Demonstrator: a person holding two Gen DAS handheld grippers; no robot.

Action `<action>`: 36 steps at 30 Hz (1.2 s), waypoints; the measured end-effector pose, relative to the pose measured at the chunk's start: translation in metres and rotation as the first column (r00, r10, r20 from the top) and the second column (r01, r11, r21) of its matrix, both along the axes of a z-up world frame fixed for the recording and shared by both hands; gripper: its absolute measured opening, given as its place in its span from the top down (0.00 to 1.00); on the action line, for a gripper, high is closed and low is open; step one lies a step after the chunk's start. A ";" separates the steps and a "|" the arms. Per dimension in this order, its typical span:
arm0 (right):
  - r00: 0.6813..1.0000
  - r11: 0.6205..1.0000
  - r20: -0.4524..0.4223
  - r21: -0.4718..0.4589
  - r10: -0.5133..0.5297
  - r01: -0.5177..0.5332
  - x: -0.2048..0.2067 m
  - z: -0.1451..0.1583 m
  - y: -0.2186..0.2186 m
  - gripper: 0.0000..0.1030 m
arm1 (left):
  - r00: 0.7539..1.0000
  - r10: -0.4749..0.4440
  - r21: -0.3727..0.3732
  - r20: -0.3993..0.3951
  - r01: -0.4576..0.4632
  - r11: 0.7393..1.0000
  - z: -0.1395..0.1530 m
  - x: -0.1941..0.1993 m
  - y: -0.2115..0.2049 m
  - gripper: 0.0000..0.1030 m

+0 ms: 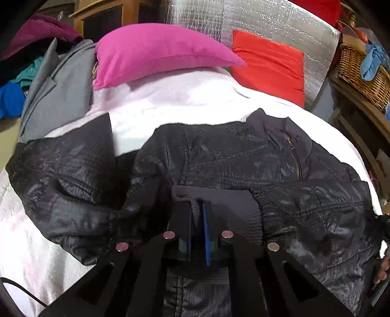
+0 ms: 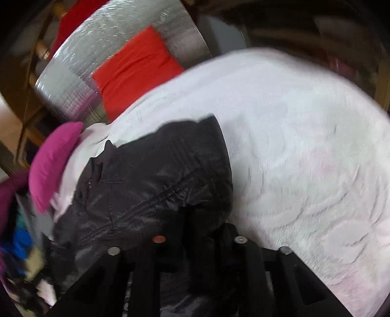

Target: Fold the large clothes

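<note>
Below the pink pillow [image 1: 156,52], our black jacket [image 1: 243,156] lies spread on the white bedsheet [image 1: 185,102]. Our left gripper [image 1: 197,219] pinches its ribbed cuff [image 1: 214,197]; our right gripper [image 2: 202,219] clamps dark jacket fabric.

Jacket [image 1: 219,156] seen as shiny black w/ faint grid quilting, cuff [image 1: 219,202] matte black rib. Bed cover [image 1: 185,104] shown white w/ pale pink tint. Pillows noted: magenta [image 1: 156,51], red [image 1: 270,65]. Silver foil sheet [image 1: 243,19] behind; basket [image 1: 360,70] tan wicker.
</note>
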State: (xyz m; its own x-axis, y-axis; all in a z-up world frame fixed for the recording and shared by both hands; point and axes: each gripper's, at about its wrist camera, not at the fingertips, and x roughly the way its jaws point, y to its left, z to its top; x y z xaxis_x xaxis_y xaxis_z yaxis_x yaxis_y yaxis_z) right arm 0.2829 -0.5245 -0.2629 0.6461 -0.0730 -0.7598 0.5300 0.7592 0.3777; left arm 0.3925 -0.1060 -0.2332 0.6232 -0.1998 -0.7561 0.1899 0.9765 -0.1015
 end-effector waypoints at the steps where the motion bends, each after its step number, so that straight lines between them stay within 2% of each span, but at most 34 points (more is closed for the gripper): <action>1: 1.000 1.000 0.021 -0.008 -0.008 0.008 -0.002 0.007 0.001 0.84 | 1.000 0.004 0.003 0.021 -0.004 1.000 0.003 0.000 -0.001 0.92; 4: 0.994 0.999 0.103 -0.010 -0.034 0.035 -0.014 0.023 -0.002 0.85 | 0.996 0.002 0.030 0.087 -0.005 1.000 0.013 0.000 -0.006 0.92; 6: 0.996 0.999 0.073 -0.007 -0.046 0.047 -0.012 0.015 -0.004 0.85 | 0.995 0.009 0.064 0.100 -0.016 0.998 0.011 0.003 -0.010 0.92; 8: 0.999 0.999 0.002 0.027 -0.041 0.041 -0.007 -0.002 -0.007 0.84 | 0.999 0.015 0.110 0.051 -0.020 0.994 -0.001 0.010 -0.014 0.92; 9: 0.999 0.998 -0.021 0.043 -0.036 0.036 -0.006 -0.008 -0.008 0.80 | 1.000 0.014 0.140 0.004 -0.015 0.990 -0.010 0.013 -0.015 0.90; 11: 0.999 0.997 -0.021 0.069 -0.041 0.042 -0.009 -0.009 -0.010 0.80 | 0.999 0.017 0.166 -0.051 -0.009 0.986 -0.021 0.016 -0.015 0.89; 14: 0.998 0.994 -0.024 0.091 -0.064 0.066 -0.014 0.002 -0.014 0.67 | 0.998 0.011 0.162 -0.057 -0.002 0.987 -0.014 0.014 -0.013 0.88; 16: 0.994 0.991 -0.007 0.072 -0.110 0.110 -0.026 0.014 -0.017 0.45 | 0.999 0.018 0.117 -0.048 -0.012 0.993 -0.005 0.010 -0.005 0.88; 20: 0.985 0.987 0.091 -0.053 -0.147 0.153 -0.044 0.048 -0.005 0.43 | 1.000 0.015 0.076 -0.020 -0.013 0.997 0.011 -0.001 0.008 0.87; 22: 0.985 0.993 0.153 -0.077 -0.079 0.092 -0.042 0.063 0.014 0.45 | 1.000 0.012 0.065 0.007 -0.012 0.998 0.019 -0.008 0.014 0.87; 23: 0.987 0.995 0.157 -0.085 -0.045 0.059 -0.044 0.067 0.022 0.47 | 1.000 0.009 0.059 0.022 -0.010 0.998 0.023 -0.011 0.015 0.87; 25: 0.988 0.995 0.146 -0.098 0.047 -0.033 -0.038 0.070 0.045 0.59 | 0.999 -0.006 0.042 0.041 0.005 0.999 0.027 -0.017 0.014 0.86; 27: 0.985 0.988 0.114 -0.106 0.128 -0.116 -0.032 0.067 0.068 0.60 | 0.998 -0.034 0.037 0.045 0.033 0.999 0.026 -0.023 0.013 0.85; 28: 0.982 0.985 0.105 -0.096 0.157 -0.147 -0.029 0.064 0.077 0.60 | 0.998 -0.053 0.034 0.036 0.052 0.998 0.024 -0.024 0.009 0.81; 29: 0.977 0.980 0.095 -0.067 0.191 -0.185 -0.024 0.060 0.085 0.60 | 0.997 -0.077 0.018 0.011 0.077 0.997 0.021 -0.025 0.004 0.79; 30: 0.963 0.966 0.086 0.012 0.256 -0.257 -0.019 0.053 0.094 0.60 | 0.996 -0.090 0.002 -0.009 0.090 0.996 0.019 -0.026 0.003 0.76; 32: 0.942 0.937 0.093 0.111 0.323 -0.332 -0.017 0.047 0.107 0.60 | 0.991 -0.119 -0.037 -0.065 0.117 0.992 0.014 -0.022 -0.005 0.71; 34: 0.922 0.902 0.088 0.192 0.377 -0.387 -0.015 0.040 0.121 0.60 | 0.991 -0.107 -0.057 -0.083 0.102 0.993 0.012 -0.021 -0.007 0.48; 36: 0.914 0.881 0.097 0.247 0.393 -0.405 -0.013 0.034 0.130 0.60 | 0.994 -0.078 -0.061 -0.072 0.074 0.995 0.012 -0.019 -0.006 0.42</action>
